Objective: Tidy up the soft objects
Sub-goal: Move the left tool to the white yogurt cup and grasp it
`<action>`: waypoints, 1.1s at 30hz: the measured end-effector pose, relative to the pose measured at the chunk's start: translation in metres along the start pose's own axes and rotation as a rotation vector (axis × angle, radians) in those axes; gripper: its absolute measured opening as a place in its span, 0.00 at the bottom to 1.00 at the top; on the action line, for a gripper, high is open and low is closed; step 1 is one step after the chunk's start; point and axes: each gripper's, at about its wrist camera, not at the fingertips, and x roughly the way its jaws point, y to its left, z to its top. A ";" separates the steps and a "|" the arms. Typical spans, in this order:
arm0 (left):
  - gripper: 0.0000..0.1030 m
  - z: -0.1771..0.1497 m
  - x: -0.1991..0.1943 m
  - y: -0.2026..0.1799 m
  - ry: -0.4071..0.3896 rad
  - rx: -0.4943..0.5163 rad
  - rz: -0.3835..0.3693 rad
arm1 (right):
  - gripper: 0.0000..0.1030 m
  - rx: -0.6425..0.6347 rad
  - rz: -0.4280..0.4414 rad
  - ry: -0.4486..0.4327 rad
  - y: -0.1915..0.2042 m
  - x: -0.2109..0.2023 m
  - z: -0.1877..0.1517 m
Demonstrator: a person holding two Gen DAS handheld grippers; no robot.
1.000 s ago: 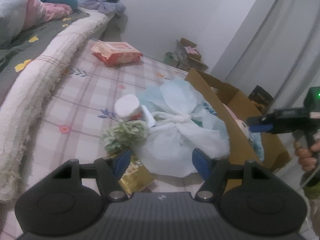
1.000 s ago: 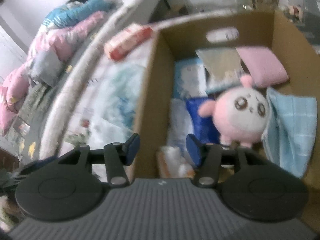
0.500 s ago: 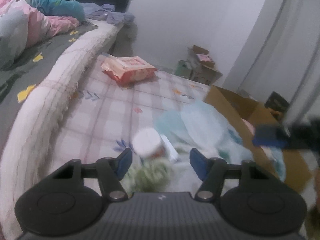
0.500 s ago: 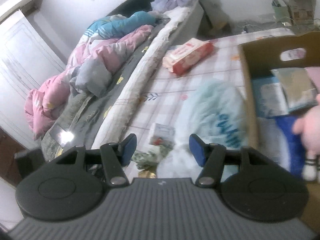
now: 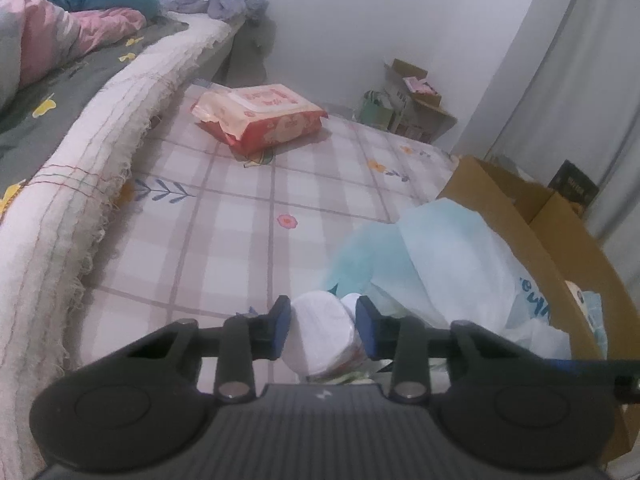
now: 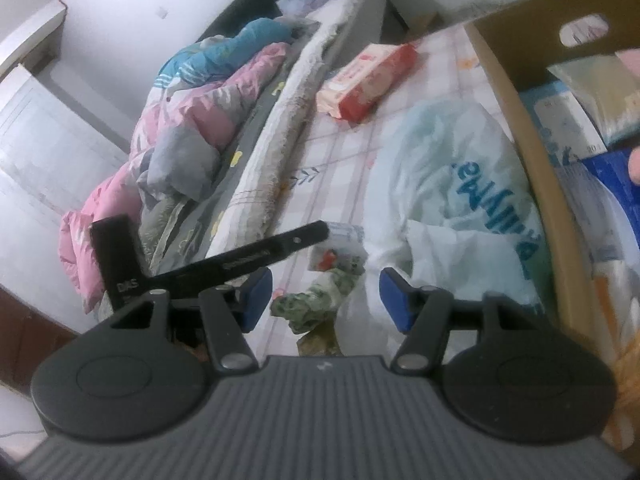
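1. A plain white wall [image 5: 352,28] is closing the far end of the room, lit evenly and softly.
2. A pale curtain [image 5: 580,92] is hanging down the right side.
3. A bed [image 5: 80,92] is running along the left, its grey sheet dotted with yellow shapes and its frayed cream edge [image 5: 92,168] hanging over the side.
4. A rumpled pink and grey quilt [image 6: 176,136] is lying heaped on the bed.
5. A checked floral mat [image 5: 224,216] is covering the floor.
6. Small open boxes [image 5: 408,100] are sitting in the far corner.
7. A white panelled door [image 6: 44,152] is standing beyond the bed.

One red wipes pack [image 5: 258,118] and one white roll [image 5: 322,336] are lying mid-frame. One plastic bag [image 5: 452,256] is sitting beside one cardboard box [image 5: 532,240] at right.
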 end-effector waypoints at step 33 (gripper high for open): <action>0.29 -0.028 -0.020 0.061 -0.032 -0.104 0.087 | 0.60 0.075 0.013 0.249 0.036 0.166 0.046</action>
